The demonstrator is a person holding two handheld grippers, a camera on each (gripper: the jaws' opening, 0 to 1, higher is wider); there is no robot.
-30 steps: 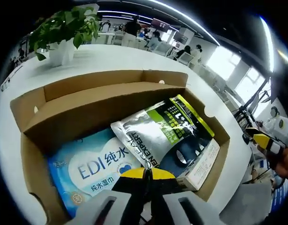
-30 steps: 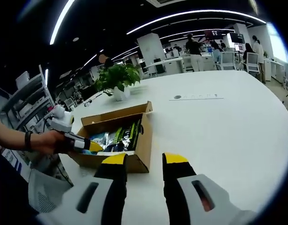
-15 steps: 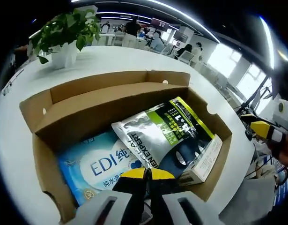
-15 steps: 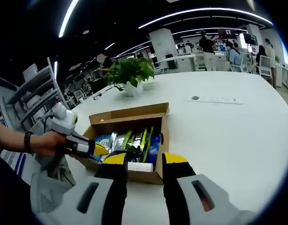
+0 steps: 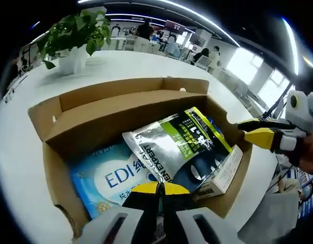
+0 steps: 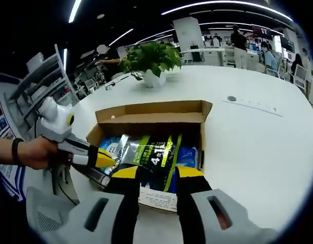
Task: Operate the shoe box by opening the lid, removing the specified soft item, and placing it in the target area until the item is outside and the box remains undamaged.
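Standing on the white round table point(image 6: 258, 137), the brown cardboard shoe box point(image 5: 115, 109) has its lid already folded back. Inside lie a blue wet-wipes pack point(image 5: 113, 178) and a silver-green foil pouch point(image 5: 174, 145), neither lifted yet. Left gripper point(image 5: 157, 189) looks closed and empty at the near wall; right gripper point(image 6: 157, 173) hovers spread, holding nothing.
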